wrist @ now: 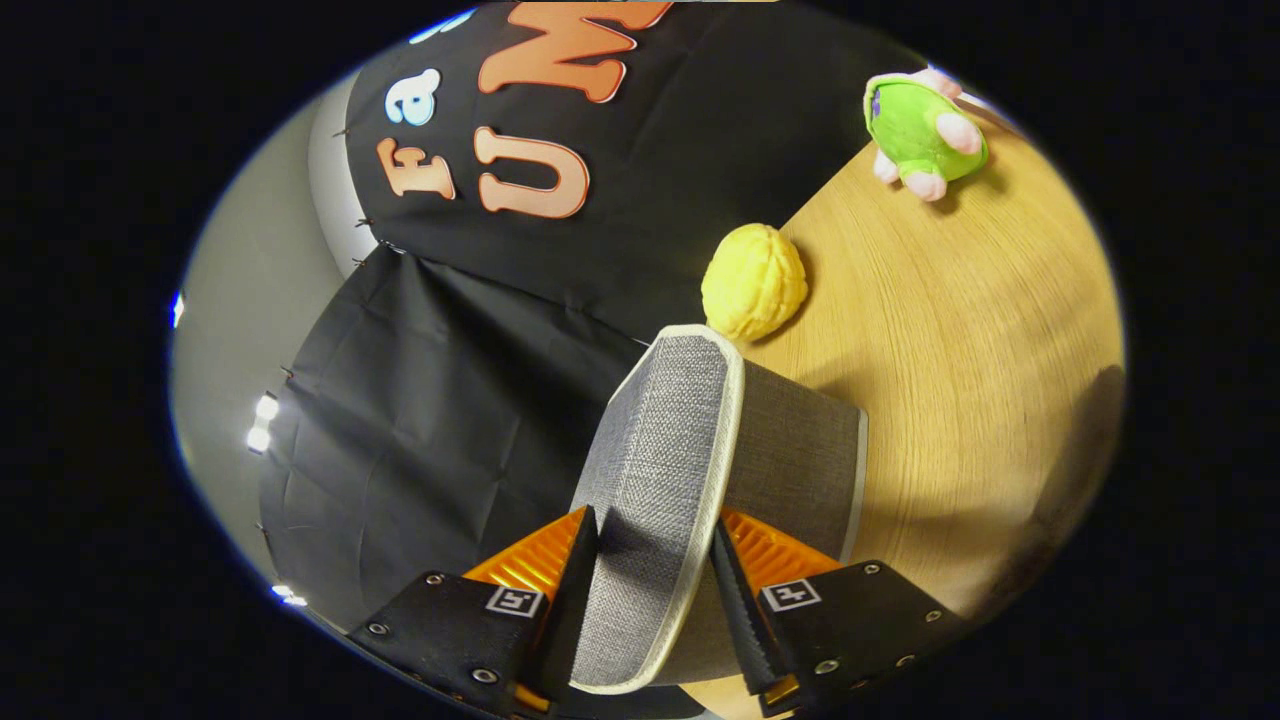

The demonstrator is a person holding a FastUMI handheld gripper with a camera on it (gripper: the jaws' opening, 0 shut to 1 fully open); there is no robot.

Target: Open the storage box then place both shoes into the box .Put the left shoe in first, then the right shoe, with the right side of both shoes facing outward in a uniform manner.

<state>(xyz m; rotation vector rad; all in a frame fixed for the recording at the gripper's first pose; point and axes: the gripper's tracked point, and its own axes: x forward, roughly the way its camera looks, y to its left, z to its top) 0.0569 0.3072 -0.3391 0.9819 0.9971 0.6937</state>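
A grey woven fabric lid (660, 470) with a pale trimmed edge runs between my fingers and on beyond them, held up off the wooden table (940, 330). My gripper (650, 590) is shut on this lid, one finger pressing each side of it. The view is rolled sideways, so the table stands to one side of the lid and the black booth wall to the other. Behind the lid a grey flat face (800, 450) shows, part of the same storage box; its inside is hidden.
A yellow walnut-shaped toy (753, 282) lies on the table just beyond the lid's far end. A green and pink plush toy (925, 135) sits farther off near the table's edge. Black cloth hangs along the back.
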